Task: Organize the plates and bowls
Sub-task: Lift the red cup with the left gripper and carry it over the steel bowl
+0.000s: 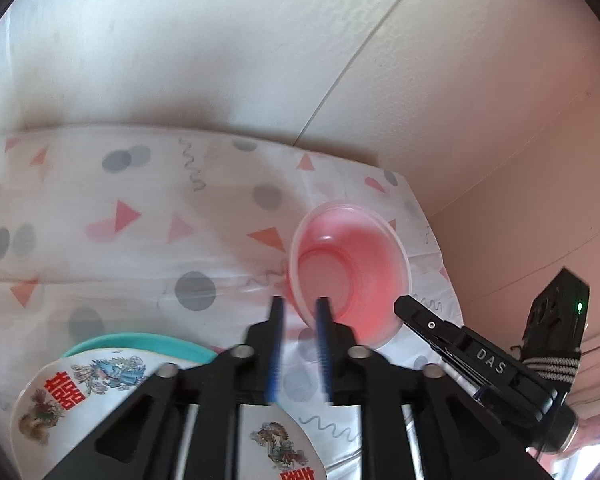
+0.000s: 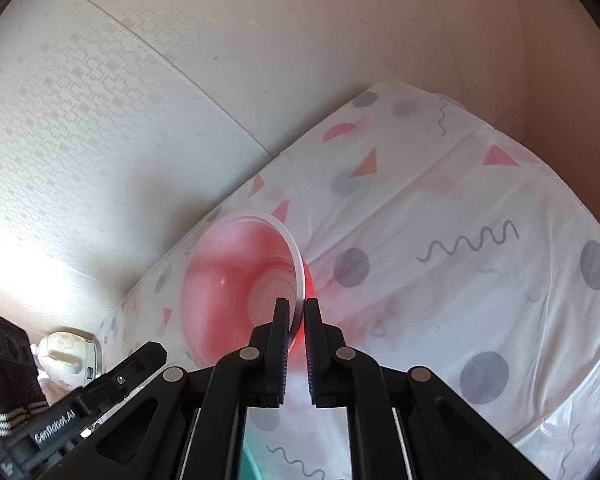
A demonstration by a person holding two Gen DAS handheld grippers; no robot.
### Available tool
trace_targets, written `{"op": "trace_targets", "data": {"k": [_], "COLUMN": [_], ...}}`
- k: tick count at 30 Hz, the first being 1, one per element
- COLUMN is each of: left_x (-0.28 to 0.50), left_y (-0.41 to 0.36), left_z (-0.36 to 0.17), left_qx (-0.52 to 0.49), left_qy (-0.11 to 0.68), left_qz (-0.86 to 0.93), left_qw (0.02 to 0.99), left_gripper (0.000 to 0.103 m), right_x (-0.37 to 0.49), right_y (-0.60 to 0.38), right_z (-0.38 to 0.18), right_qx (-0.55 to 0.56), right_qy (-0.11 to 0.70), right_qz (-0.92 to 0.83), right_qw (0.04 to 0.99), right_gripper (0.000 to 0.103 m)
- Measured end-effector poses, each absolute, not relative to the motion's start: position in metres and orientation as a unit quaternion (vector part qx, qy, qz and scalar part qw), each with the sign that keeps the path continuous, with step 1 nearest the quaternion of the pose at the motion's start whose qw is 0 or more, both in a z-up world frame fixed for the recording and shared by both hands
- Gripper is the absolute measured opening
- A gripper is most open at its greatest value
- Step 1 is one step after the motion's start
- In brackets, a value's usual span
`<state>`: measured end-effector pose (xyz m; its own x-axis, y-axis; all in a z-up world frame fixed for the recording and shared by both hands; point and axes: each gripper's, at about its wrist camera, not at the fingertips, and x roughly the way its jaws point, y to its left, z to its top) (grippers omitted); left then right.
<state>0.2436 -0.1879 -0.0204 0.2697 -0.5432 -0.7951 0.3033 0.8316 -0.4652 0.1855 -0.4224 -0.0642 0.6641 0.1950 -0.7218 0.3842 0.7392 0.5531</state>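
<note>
Two hand-held grippers meet at one translucent pink bowl [image 2: 240, 284], tilted above the patterned surface [image 2: 460, 248]. The right hand-held gripper [image 2: 297, 316] clamps its rim; the left hand-held gripper [image 1: 300, 312] straddles the opposite rim, jaws apart (blurred). Printed plates [image 1: 72, 396] lie nearby.

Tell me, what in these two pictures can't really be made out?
- Left wrist view: the left gripper's fingers are motion-blurred, so whether they touch the pink bowl is unclear.
- Left wrist view: the dragon-print plate and teal plate are half hidden by the gripper frame.
- Right wrist view: the bowl's near rim sits behind the right gripper.
- Right wrist view: a white object is overexposed, unidentifiable.
</note>
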Motion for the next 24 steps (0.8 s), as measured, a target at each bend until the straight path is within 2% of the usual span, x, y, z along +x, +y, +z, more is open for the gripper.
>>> {"op": "trace_targets", "data": {"k": [1, 5, 10, 24], "left_x": [0.246, 0.253, 0.252, 0.214], "left_y": [-0.186, -0.192, -0.203, -0.179], "left_z": [-0.025, -0.035, -0.033, -0.003], "left_qx": [-0.119, -0.105, -0.097, -0.079], "left_qy": [0.546, 0.554, 0.55, 0.504], "left_qz": [-0.263, -0.251, -0.273, -0.267], "left_qw": [0.786, 0.787, 0.783, 0.817], "left_gripper": [0.034, 0.032, 0.008, 0.008], "right_x": [0.185, 0.185, 0.187, 0.166], "right_y": [-0.423, -0.424, -0.425, -0.404], "right_z": [-0.065, -0.068, -0.068, -0.046], "right_qx": [0.358, 0.361, 0.362, 0.358], "right_qy": [0.404, 0.407, 0.406, 0.389], "right_qz": [-0.054, -0.05, -0.055, -0.024], "right_qw": [0.84, 0.837, 0.838, 0.848], "right_gripper": [0.008, 0.009, 0.009, 0.009]}}
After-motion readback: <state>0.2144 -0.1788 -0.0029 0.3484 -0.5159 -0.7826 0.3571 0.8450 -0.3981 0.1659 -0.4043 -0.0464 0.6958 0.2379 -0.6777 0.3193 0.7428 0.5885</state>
